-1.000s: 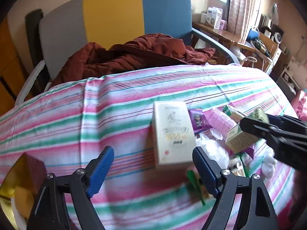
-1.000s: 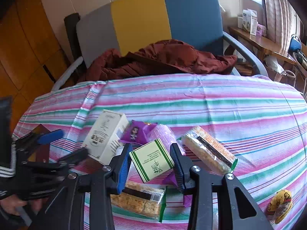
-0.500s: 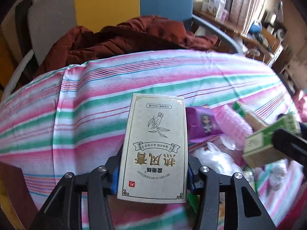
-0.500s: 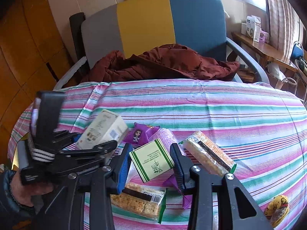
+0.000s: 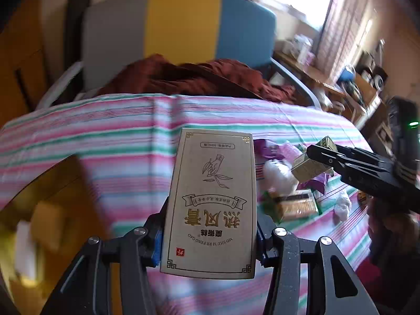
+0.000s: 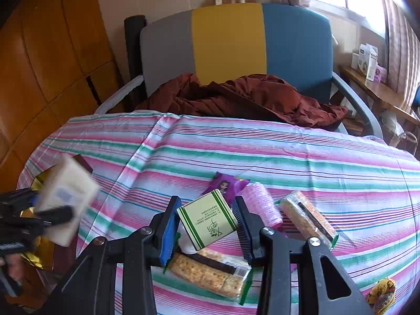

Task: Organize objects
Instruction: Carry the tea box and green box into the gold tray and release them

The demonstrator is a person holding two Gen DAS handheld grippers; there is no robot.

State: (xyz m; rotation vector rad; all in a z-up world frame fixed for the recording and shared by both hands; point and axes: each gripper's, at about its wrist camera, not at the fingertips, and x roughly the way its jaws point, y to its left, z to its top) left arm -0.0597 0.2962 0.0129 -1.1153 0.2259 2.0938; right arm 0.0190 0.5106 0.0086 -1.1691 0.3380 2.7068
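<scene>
Now the cream box (image 5: 212, 199) is pinched by the left gripper (image 5: 208, 239), and the green-striped carton (image 6: 207, 219) is clamped by the right gripper (image 6: 206, 225) above the striped cloth (image 6: 262, 152).

The left gripper (image 5: 208, 239) was open above the cream box (image 5: 212, 202) lying on the striped cloth (image 5: 105, 131) — its jaws have since clamped the box's sides, and box and gripper have swung leftward, off the cloth.
</scene>
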